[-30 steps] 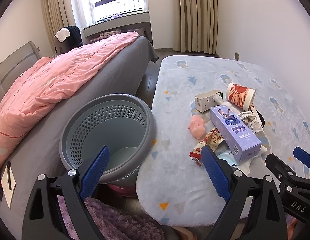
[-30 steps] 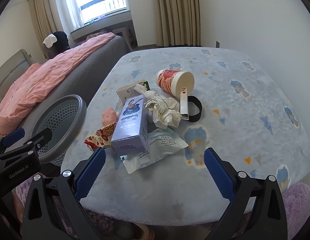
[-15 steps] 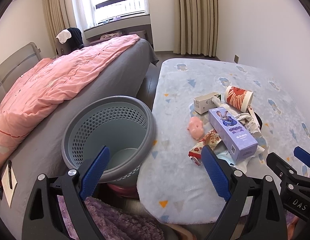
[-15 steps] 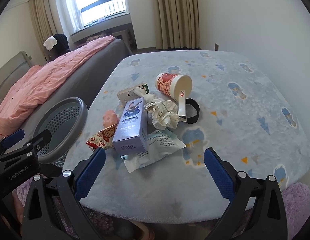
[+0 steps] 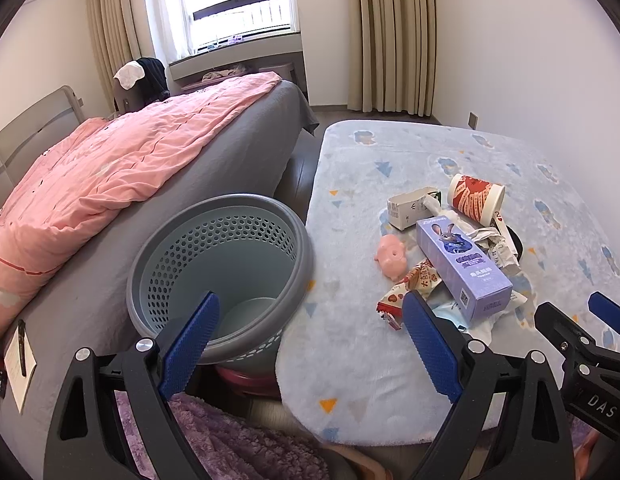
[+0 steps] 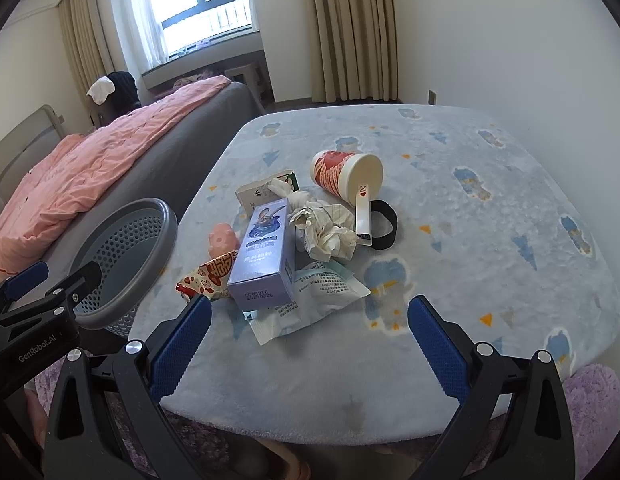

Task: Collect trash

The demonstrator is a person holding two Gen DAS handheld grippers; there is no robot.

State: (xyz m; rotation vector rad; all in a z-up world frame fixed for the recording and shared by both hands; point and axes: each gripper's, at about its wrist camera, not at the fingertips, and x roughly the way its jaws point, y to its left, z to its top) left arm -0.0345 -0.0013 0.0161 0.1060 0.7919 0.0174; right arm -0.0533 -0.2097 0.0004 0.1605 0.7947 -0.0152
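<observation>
A pile of trash lies on the light blue table (image 6: 490, 240): a purple box (image 6: 265, 256), crumpled paper (image 6: 330, 232), a red and white cup (image 6: 342, 174) on its side, a white wrapper (image 6: 310, 304), a red snack wrapper (image 6: 205, 278), a small carton (image 6: 255, 194) and a pink toy (image 6: 221, 238). A grey perforated bin (image 5: 225, 272) stands left of the table. My left gripper (image 5: 310, 336) is open over the bin's near edge. My right gripper (image 6: 310, 336) is open, hovering before the pile.
A bed with a pink quilt (image 5: 109, 176) lies left of the bin. A black band (image 6: 384, 226) and a playing card (image 6: 362, 216) lie by the cup. A purple rug (image 5: 229, 440) is below. The wall (image 6: 510, 40) is to the right.
Both grippers have drawn back slightly from the table and stay open. The trash has not moved.
</observation>
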